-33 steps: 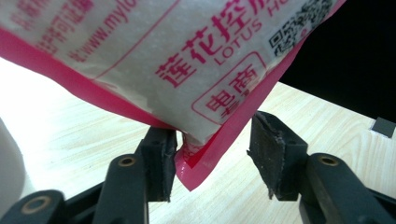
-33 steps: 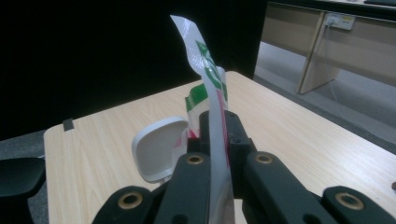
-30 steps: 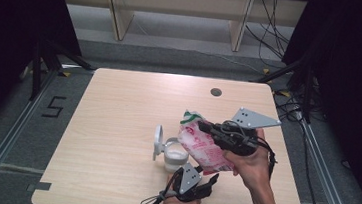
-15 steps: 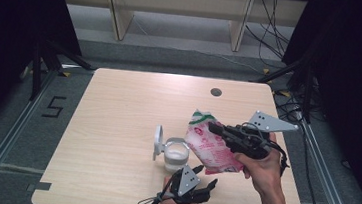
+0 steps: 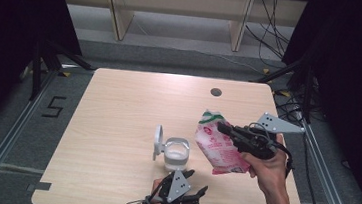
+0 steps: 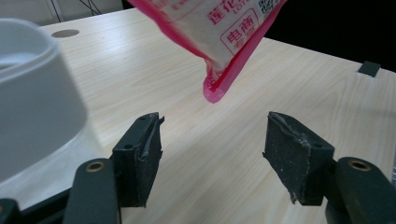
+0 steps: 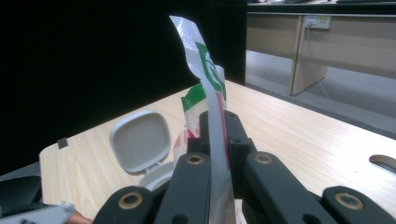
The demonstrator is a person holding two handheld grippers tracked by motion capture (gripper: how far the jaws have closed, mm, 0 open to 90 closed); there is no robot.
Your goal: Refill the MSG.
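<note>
On the wooden table (image 5: pixel 116 126), left of centre and toward the near edge, stands a white container (image 5: pixel 176 154) with its hinged lid (image 5: pixel 157 142) flipped open to the left; its contents are too pale to make out. Just near of it, at the table's near edge, the left gripper (image 5: pixel 197 183) rests low in the person's hand. Its jaws have just been opening and now stand well apart with nothing between them. In the left gripper view the container's wall (image 6: pixel 32 98) bulks up at the left, cut off by the frame, and the bottom corner of the bag (image 6: pixel 229 42) hangs above the table beyond the spread jaws, clear of both pads.

To the right of the container, the pink and white bag (image 5: pixel 220 146) is held tilted in the air, its green-printed top edge up and far, its lower end down and near. The right gripper (image 5: pixel 222 128) is clamped on the bag near its top, jaws pressed together on the film. In the right gripper view the bag's edge (image 7: pixel 210 88) rises thin between the closed jaws and hides what lies straight ahead; the open lid (image 7: pixel 140 140) shows to the left. The print on the bag is too small to read from above.

A round hole (image 5: pixel 215 92) sits in the table's far side, and cables (image 5: pixel 270 45) lie on the floor beyond
</note>
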